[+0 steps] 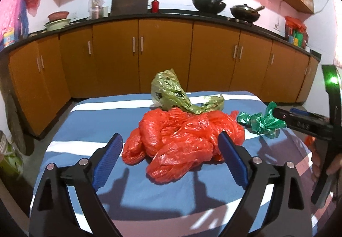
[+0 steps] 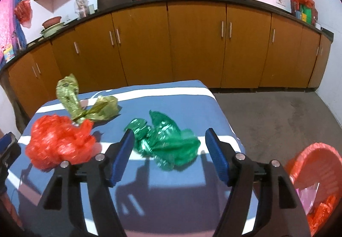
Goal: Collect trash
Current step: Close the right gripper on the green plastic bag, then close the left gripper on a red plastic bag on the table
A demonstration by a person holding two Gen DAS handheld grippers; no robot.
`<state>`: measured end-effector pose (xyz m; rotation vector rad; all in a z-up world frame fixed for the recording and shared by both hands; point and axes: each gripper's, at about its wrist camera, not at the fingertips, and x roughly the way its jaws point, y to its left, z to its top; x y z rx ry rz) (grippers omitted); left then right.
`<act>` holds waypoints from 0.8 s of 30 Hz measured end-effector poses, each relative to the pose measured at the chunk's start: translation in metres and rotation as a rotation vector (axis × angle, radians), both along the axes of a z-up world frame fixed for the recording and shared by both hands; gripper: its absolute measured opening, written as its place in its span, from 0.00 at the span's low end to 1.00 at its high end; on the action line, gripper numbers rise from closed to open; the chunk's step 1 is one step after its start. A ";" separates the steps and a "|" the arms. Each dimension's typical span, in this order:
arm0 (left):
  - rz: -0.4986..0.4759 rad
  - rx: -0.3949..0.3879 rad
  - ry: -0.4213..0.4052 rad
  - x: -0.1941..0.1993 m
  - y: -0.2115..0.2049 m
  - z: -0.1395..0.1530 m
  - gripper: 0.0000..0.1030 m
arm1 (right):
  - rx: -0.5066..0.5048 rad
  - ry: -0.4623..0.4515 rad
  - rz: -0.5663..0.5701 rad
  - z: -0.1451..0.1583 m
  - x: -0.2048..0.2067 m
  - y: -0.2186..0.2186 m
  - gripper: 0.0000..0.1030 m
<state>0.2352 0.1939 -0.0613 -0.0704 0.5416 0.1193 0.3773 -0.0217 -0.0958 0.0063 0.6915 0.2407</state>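
On striped table (image 1: 89, 121) | left claw (image 1: 171, 143) released by red bag (image 1: 181, 138) | right claw (image 2: 170, 139) released around green bag (image 2: 168, 147)

Glossy crinkled plastic bags (image 1: 183, 140) on matt striped cloth (image 1: 89, 121)

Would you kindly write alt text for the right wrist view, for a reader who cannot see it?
The open right gripper hovers over a crumpled green plastic bag on a blue-and-white striped cloth, its pads not pressing it. A red bag and an olive bag lie to the left, a red basket at lower right, and orange kitchen cabinets behind.
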 end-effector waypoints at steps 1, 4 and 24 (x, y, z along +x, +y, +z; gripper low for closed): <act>-0.005 0.005 0.004 0.002 0.000 -0.002 0.88 | -0.002 0.016 0.002 -0.002 0.005 0.001 0.68; -0.018 0.010 0.014 0.007 -0.003 -0.005 0.88 | -0.014 0.074 0.033 -0.012 0.015 0.004 0.57; -0.126 0.008 0.122 0.028 -0.017 -0.018 0.43 | 0.028 0.093 0.104 -0.020 -0.019 0.007 0.03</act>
